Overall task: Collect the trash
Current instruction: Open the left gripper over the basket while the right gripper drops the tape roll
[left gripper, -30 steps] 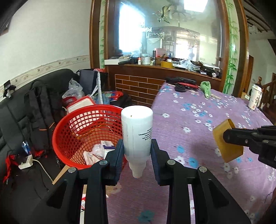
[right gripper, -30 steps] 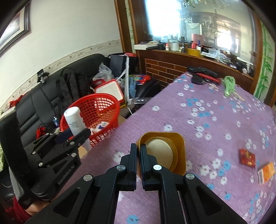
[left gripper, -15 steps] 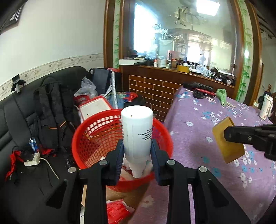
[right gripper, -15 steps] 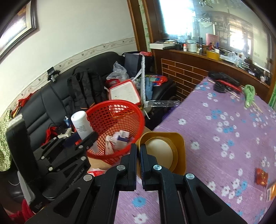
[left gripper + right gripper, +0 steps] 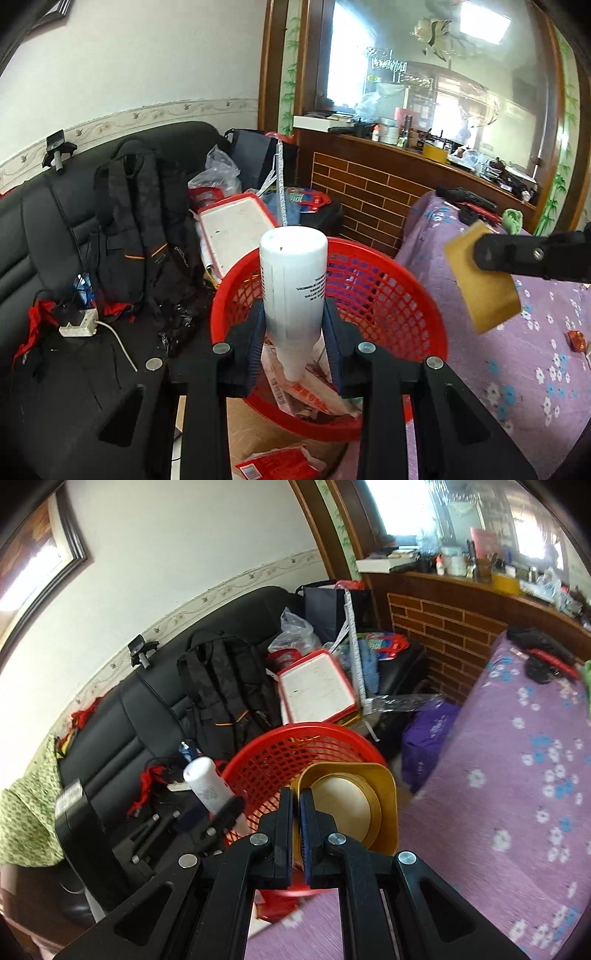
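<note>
The white bottle (image 5: pixel 293 280), clamped cap-down in the left gripper (image 5: pixel 293 345), is held directly over the red basket (image 5: pixel 399 295), while the yellow cup (image 5: pixel 354 805), pinched by the closed right gripper (image 5: pixel 295 812), is carried just beside its rim.

The white plastic bottle (image 5: pixel 293 280) carries lines of small black print down its side, too fine to read. Red characters mark the crumpled white wrapper (image 5: pixel 310 391) inside the red mesh basket (image 5: pixel 399 306), also illegible. No other text can be made out.
</note>
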The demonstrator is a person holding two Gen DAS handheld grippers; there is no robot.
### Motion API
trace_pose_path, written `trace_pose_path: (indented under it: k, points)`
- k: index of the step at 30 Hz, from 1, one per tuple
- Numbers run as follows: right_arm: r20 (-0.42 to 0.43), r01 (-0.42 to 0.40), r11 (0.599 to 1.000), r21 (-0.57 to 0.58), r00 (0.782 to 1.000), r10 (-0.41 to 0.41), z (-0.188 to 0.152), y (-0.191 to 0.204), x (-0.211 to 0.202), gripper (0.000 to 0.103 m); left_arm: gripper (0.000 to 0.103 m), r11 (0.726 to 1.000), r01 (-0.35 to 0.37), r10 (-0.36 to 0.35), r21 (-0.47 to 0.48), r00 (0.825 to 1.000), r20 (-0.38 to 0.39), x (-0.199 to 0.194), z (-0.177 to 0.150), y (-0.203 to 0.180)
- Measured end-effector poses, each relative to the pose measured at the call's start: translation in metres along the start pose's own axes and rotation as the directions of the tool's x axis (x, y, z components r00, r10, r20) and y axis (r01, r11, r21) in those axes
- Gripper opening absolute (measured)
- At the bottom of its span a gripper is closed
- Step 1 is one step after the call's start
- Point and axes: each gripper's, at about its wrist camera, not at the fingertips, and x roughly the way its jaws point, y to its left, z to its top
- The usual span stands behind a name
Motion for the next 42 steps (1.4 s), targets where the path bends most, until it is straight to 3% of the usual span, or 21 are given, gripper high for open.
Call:
trace_pose_path:
  k: [11,12,14,16,19,22,26,35,42]
  points:
    - [-0.033,-0.047,0.994,0.098,0.998,0.051,0.02,-0.014,0.046,0.007,0.029,1.0,-0.016,0.016,-0.013,1.0,-0.027,0.023,0.002,-0.001]
    - [-0.043,-0.054,0.993,0.109,0.997,0.059,0.02,-0.016,0.049,0.012,0.03,1.0,-0.017,0.017,-0.01,0.999,-0.028,0.024,0.002,-0.002]
    - [-0.043,-0.05,0.991,0.122,0.998,0.055,0.02,-0.019,0.051,0.021,0.038,1.0,-0.02,0.02,-0.007,1.0,-0.025,0.025,0.003,-0.004]
    - [-0.037,-0.053,0.991,0.119,0.998,0.057,0.021,-0.02,0.049,0.021,0.043,1.0,-0.022,0.022,-0.004,1.0,-0.018,0.024,0.003,-0.006]
    - [-0.02,-0.03,0.994,0.106,0.999,0.032,0.022,-0.022,0.042,0.022,0.06,1.0,-0.03,0.03,-0.009,1.0,-0.004,0.022,0.003,-0.005]
    - [-0.008,0.008,0.995,0.095,1.0,-0.007,0.021,-0.024,0.035,0.031,0.061,0.999,-0.051,0.051,-0.009,0.999,0.004,0.02,0.003,-0.005]
    - [0.01,0.052,0.995,0.087,0.999,-0.053,0.015,-0.028,0.025,0.043,0.075,0.998,-0.059,0.059,-0.01,0.998,0.008,0.017,0.001,-0.005]
    - [0.012,0.115,0.99,0.084,0.993,-0.116,0.0,-0.033,0.01,0.062,0.09,0.996,-0.094,0.094,0.005,0.995,0.04,0.004,-0.003,-0.011]
    - [0.011,0.144,0.983,0.112,0.989,-0.146,-0.018,-0.045,-0.009,0.069,0.091,0.993,-0.122,0.121,0.01,0.992,0.043,-0.007,-0.008,-0.014]
